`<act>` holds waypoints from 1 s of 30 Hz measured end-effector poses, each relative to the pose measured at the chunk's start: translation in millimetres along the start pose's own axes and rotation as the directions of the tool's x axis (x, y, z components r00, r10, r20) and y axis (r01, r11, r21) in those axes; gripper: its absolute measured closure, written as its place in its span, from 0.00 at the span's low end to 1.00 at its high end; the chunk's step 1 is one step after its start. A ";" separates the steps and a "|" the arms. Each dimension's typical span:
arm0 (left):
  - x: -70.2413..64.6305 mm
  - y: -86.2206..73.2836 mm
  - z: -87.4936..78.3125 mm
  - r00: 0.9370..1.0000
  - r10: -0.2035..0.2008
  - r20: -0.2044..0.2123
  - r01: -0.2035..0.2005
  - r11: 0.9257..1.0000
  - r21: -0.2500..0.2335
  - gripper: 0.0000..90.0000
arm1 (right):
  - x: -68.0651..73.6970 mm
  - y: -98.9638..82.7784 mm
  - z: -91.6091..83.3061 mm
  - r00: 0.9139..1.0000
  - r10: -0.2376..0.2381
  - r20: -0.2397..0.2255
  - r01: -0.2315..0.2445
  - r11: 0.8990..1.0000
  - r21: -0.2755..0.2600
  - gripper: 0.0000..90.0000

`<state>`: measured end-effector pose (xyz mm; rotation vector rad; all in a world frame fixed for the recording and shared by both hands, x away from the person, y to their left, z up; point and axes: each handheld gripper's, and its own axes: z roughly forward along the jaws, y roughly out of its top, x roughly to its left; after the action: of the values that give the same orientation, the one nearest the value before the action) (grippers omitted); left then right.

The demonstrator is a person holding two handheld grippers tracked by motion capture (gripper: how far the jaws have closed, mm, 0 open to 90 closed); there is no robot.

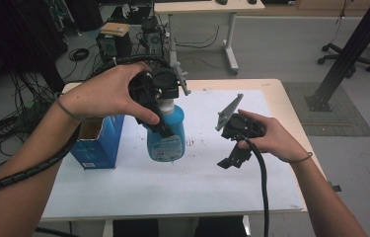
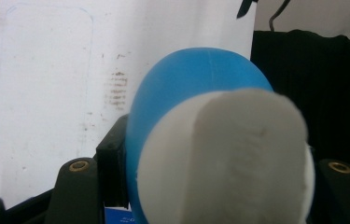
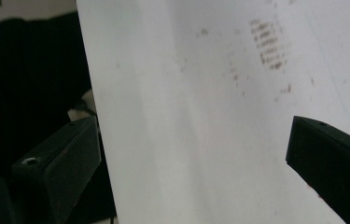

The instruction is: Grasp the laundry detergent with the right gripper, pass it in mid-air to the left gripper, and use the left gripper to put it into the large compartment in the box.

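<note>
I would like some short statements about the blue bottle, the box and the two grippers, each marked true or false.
1. The left gripper is shut on the blue bottle. True.
2. The blue bottle lies flat on the white sheet. False: it is upright, held from above by its white top.
3. The right gripper holds a cloth. False: its jaws stand open with nothing between them.
4. The blue box stands at the left edge of the white sheet, beside the bottle. True.
5. The blue box is closed. False: its top is open.
</note>
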<state>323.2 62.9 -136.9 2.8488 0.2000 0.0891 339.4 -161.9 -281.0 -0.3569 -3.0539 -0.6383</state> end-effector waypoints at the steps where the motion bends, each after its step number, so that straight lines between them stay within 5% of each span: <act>1: 0.0 0.0 0.0 1.000 0.000 0.000 0.000 1.000 0.000 0.42 | 0.0 0.0 0.0 1.000 0.000 0.000 0.000 1.000 0.000 0.04; 14: -0.1 8.9 -2.5 1.000 0.000 -0.006 0.000 1.000 -0.008 0.42 | -3.7 -17.8 2.5 0.998 0.042 0.047 -0.042 0.999 0.006 0.04; 19: 3.4 10.6 -7.5 0.998 -0.048 -0.040 0.048 0.999 -0.011 0.42 | -4.8 -22.9 5.4 0.997 0.053 0.052 -0.054 0.998 0.011 0.04; 20: 6.2 10.9 -14.4 0.994 -0.085 -0.066 0.084 0.996 -0.022 0.42 | -5.0 -25.3 7.0 0.997 0.056 0.053 -0.057 0.998 0.018 0.04; 23: 6.2 10.9 -14.4 0.994 -0.085 -0.066 0.084 0.996 -0.022 0.42 | -5.7 -28.1 9.4 0.996 0.063 0.056 -0.064 0.998 0.020 0.04; 24: 9.5 9.8 -23.6 0.986 -0.133 -0.101 0.131 0.991 -0.022 0.42 | -5.8 -28.4 9.7 0.996 0.064 0.056 -0.065 0.998 0.021 0.04; 26: 9.5 9.8 -23.6 0.986 -0.133 -0.101 0.131 0.991 -0.022 0.42 | -6.6 -30.4 12.4 0.996 0.069 0.055 -0.071 0.997 0.023 0.04; 28: 12.6 8.7 -31.6 0.976 -0.177 -0.129 0.176 0.984 -0.024 0.42 | -6.8 -30.9 13.1 0.996 0.069 0.056 -0.070 0.997 0.025 0.04; 30: 13.6 8.2 -33.8 0.973 -0.186 -0.137 0.184 0.983 -0.031 0.42 | -7.3 -31.4 14.4 0.996 0.069 0.056 -0.070 0.997 0.025 0.04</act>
<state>335.0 66.4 -101.6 2.7913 0.4899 0.2499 340.2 -185.8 -307.0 -0.4856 -3.0826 -0.5932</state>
